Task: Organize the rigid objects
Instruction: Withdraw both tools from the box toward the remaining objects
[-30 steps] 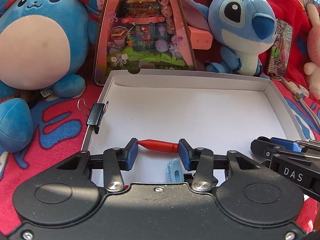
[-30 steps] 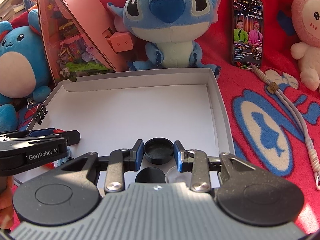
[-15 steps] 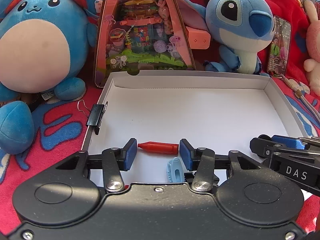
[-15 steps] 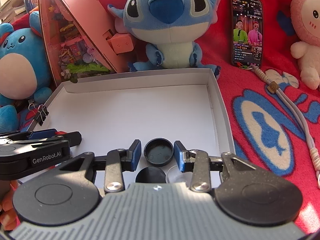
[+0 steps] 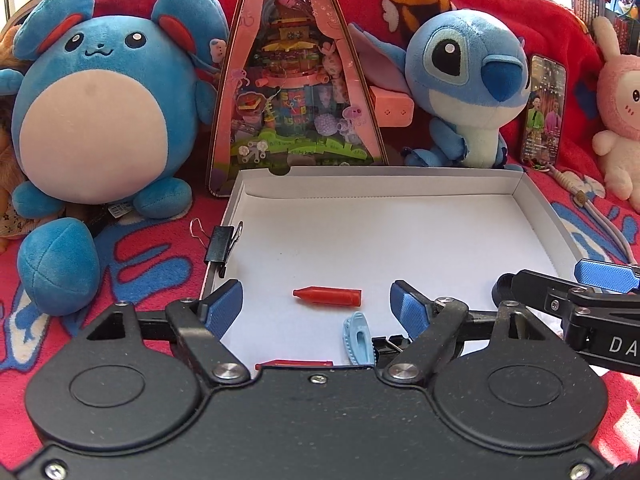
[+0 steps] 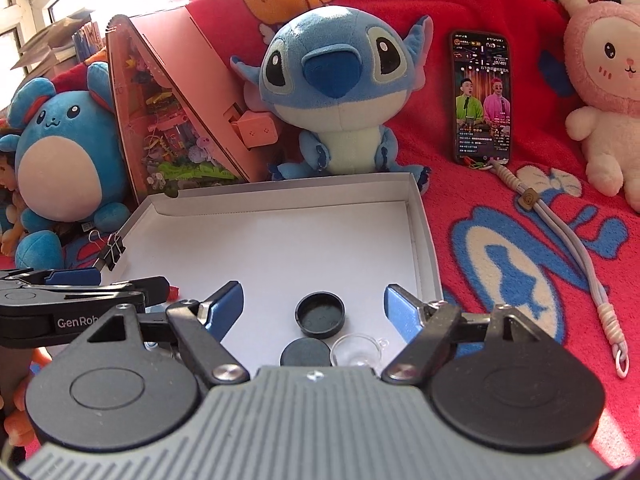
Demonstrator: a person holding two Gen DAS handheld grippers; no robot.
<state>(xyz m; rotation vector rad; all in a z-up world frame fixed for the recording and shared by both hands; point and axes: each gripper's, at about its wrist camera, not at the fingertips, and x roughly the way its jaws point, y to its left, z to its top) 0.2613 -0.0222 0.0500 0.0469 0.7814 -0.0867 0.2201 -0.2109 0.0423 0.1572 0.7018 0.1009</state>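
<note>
A black binder clip [image 5: 221,245] grips the left wall of the white box [image 5: 384,178], apparently to stiffen that edge. Just inside it, the left tongs [image 5: 316,305] stand spread wide and grasp nothing; the red crayon-shaped piece [image 5: 327,296] lies flat between them on the box floor near the front edge, seemingly set down there to sort it with the pale blue clip [image 5: 357,338] just in front of it. Further right, towards the front right corner, the right tongs [image 6: 314,306] are likewise released, and the open black cap [image 6: 320,314] rests mouth-up between them, beside a second black disc [image 6: 305,354] and what looks like a clear dome [image 6: 356,351], partly hidden by the tool body.
</note>
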